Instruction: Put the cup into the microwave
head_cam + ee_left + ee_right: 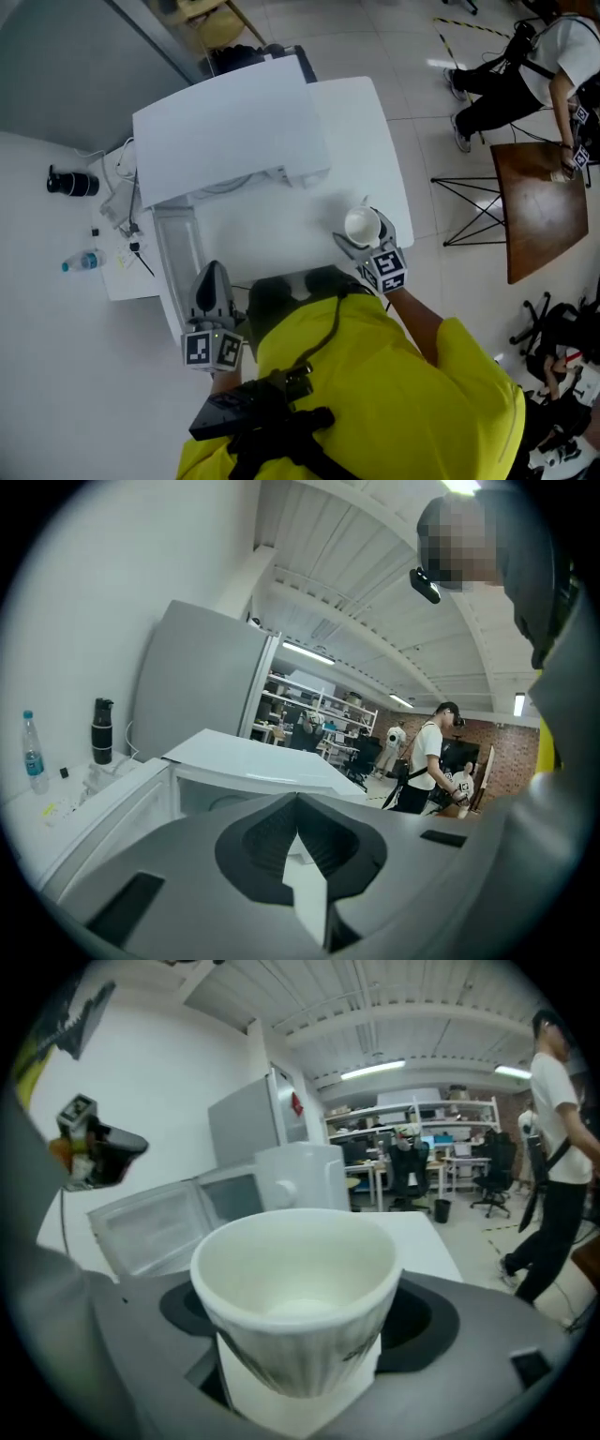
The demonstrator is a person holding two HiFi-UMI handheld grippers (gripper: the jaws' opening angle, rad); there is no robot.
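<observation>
A white ribbed cup (360,225) is held above the white table (370,122), to the right of the white microwave (230,127). My right gripper (364,234) is shut on the cup; in the right gripper view the empty cup (298,1307) stands upright between the jaws. The microwave door (178,248) hangs open toward me on the left, and it shows behind the cup as the door (155,1222) beside the microwave (300,1176). My left gripper (213,281) sits by that door, its jaws together with nothing in them (298,803).
Left of the microwave lie a black bottle (73,182), a small water bottle (82,262) and cables (117,192). A brown table (539,206) with a person (534,66) at it stands on the right, with black stands on the floor.
</observation>
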